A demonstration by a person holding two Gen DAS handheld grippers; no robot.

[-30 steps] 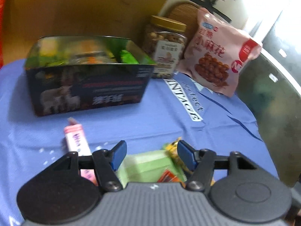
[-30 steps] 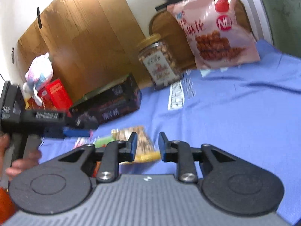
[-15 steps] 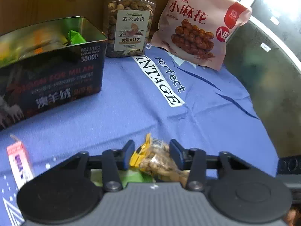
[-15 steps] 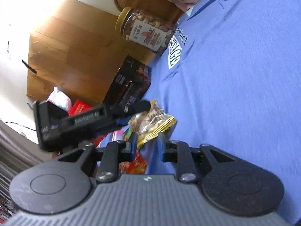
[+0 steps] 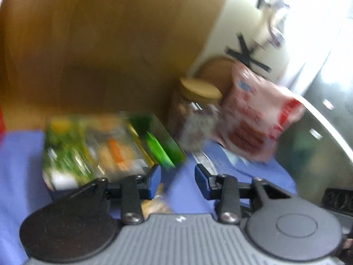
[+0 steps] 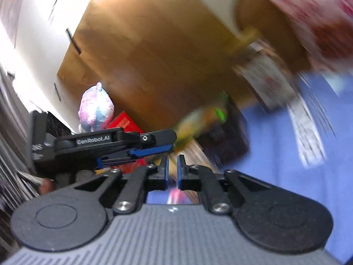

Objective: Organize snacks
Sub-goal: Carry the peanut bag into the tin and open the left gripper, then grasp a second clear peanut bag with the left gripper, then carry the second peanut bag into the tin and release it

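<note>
Left wrist view, heavily smeared by motion, puts the open snack box (image 5: pixel 103 152) just ahead and to the left of the left tool (image 5: pixel 177 182). The near wall of the box sits right behind the tool's left blue pad (image 5: pixel 154 180), and its long axis seems to run across the view from left to right. The left tool is spread wide with nothing between its pads. A tan snack packet (image 5: pixel 155 207) shows low beside the left pad, but whether it lies on the blue-clothed counter (image 5: pixel 19 161) or is touched by the finger is too blurred to tell. The box is dark-walled and filled with a jumble of green, orange and yellow wrappers. The nut jar (image 5: pixel 196 114) and the pink snack bag (image 5: pixel 258 119) stand beyond it to the right, against the back. In the right wrist view the right tool (image 6: pixel 173 173) has its jaws nearly together, leaving a slim gap with nothing in it. It sits behind and beside the left tool, which points at the box, so the left is the nearer. A drop into the box would probably need only a short reach forward and left over the rim.
</note>
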